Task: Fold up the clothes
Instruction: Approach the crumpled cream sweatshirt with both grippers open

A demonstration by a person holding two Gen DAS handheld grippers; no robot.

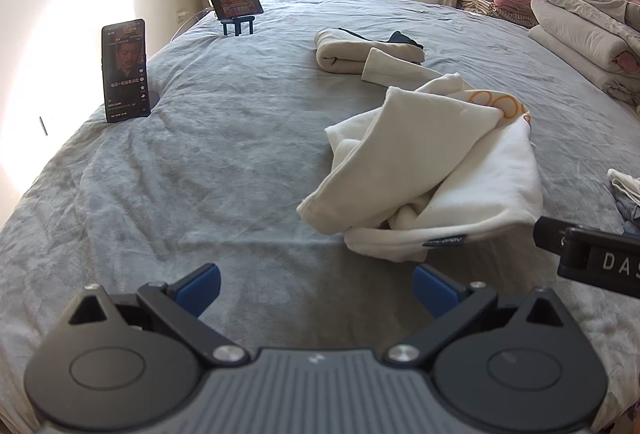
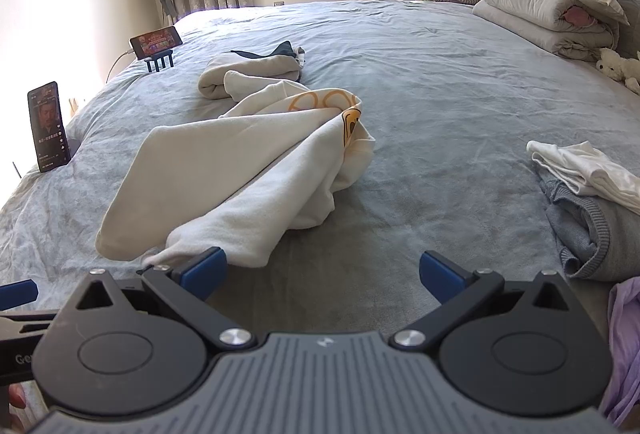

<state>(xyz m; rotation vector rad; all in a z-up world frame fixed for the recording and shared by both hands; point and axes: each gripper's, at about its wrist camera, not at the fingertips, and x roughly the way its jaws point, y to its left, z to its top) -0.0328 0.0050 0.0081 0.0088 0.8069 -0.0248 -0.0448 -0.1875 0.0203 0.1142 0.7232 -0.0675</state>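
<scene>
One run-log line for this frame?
left gripper: open, empty | right gripper: open, empty | white sweatshirt: crumpled on bed, unfolded

A cream sweatshirt point(image 2: 248, 170) with orange print lay crumpled on the grey bed; at its eleven o'clock sat a folded cream garment point(image 2: 256, 72).

Soft matt white cloth garment point(image 2: 240, 170) on a plush, perhaps velvety grey blanket point(image 2: 440, 114); glossy phone screen point(image 1: 125, 70)
</scene>
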